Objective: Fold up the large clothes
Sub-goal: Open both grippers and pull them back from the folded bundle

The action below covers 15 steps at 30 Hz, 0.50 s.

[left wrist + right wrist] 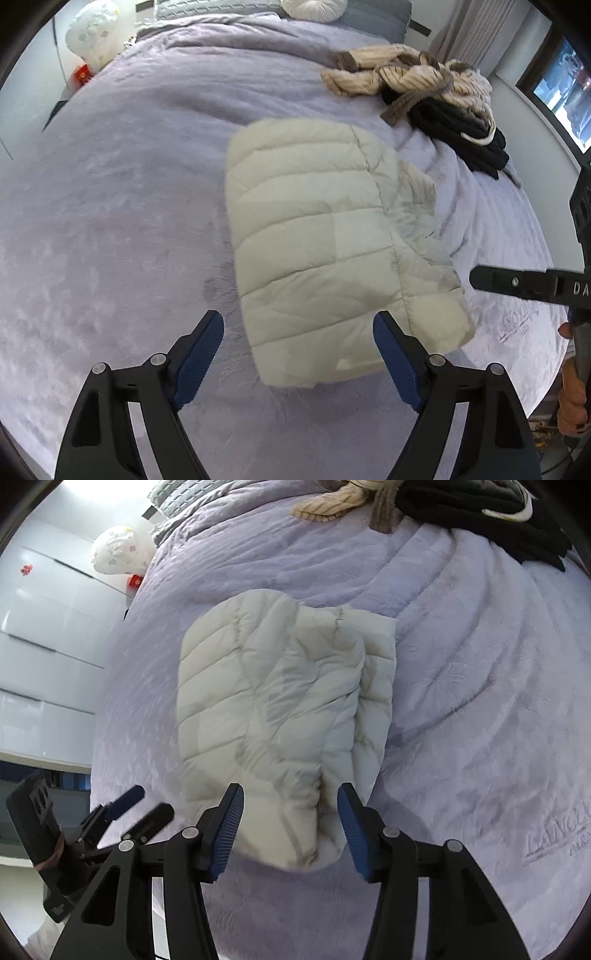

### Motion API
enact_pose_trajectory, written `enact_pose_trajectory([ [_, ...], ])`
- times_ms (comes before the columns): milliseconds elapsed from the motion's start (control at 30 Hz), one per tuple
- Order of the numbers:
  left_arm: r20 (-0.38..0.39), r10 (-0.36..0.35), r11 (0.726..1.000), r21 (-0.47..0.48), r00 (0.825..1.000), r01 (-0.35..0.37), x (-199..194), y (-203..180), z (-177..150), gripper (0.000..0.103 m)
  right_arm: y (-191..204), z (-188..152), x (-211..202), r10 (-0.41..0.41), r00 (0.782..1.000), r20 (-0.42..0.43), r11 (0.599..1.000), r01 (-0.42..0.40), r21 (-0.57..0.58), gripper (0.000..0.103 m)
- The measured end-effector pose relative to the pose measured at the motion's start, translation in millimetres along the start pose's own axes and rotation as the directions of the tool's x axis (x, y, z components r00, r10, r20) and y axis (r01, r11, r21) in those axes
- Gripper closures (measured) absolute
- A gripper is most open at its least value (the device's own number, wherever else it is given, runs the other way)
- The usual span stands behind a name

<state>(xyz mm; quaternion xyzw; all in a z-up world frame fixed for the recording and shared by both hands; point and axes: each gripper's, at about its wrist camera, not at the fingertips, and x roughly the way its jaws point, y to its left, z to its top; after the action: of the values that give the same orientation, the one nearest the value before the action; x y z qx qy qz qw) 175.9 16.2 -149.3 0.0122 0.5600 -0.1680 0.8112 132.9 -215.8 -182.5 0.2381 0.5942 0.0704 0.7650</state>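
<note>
The white puffer jacket lies folded on the lilac bed cover. The left gripper and the right gripper both hover above its near edge, jaws apart, holding nothing.

Bed: wide bare lavender cover to the left of the folded white puffer jacket, open passage there. Far right corner blocked by a heap of knitwear and black clothes. Pillows line the head end. Bare cover right of the jacket too, up to the embroidered lettering. Left claw and right claw both gape above the jacket's near edge, clear of it.
</note>
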Motion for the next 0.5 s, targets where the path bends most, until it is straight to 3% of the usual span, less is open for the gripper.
enact_pose_trajectory([
  [133,0.000,0.006,1.000,-0.019,1.000,-0.006,-23.2,4.2,-4.1,0.019,13.3,-11.7,-15.0,-0.028,1.000,-0.003,1.000,0.028,-0.013,0.036],
  [200,-0.007,0.029,1.000,-0.008,1.000,-0.029,-32.6,2.3,-5.9,0.000,21.5,-16.5,-23.1,-0.052,0.999,0.004,0.998,0.053,-0.032,0.031],
  [300,0.011,0.045,0.999,-0.004,0.999,-0.045,-53.3,-0.1,-9.8,0.000,34.1,-25.5,-38.6,-0.089,0.996,0.024,0.994,0.090,-0.059,0.023],
  [400,0.031,0.066,0.998,-0.020,0.997,-0.066,-74.4,-1.3,-12.8,0.000,44.9,-34.3,-55.1,-0.108,0.993,0.050,0.992,0.111,-0.059,0.022],
  [500,0.063,0.096,0.995,-0.039,0.993,-0.094,-94.9,-2.6,-15.1,0.000,52.4,-42.6,-73.4,-0.122,0.987,0.104,0.991,0.127,-0.046,0.011],
])
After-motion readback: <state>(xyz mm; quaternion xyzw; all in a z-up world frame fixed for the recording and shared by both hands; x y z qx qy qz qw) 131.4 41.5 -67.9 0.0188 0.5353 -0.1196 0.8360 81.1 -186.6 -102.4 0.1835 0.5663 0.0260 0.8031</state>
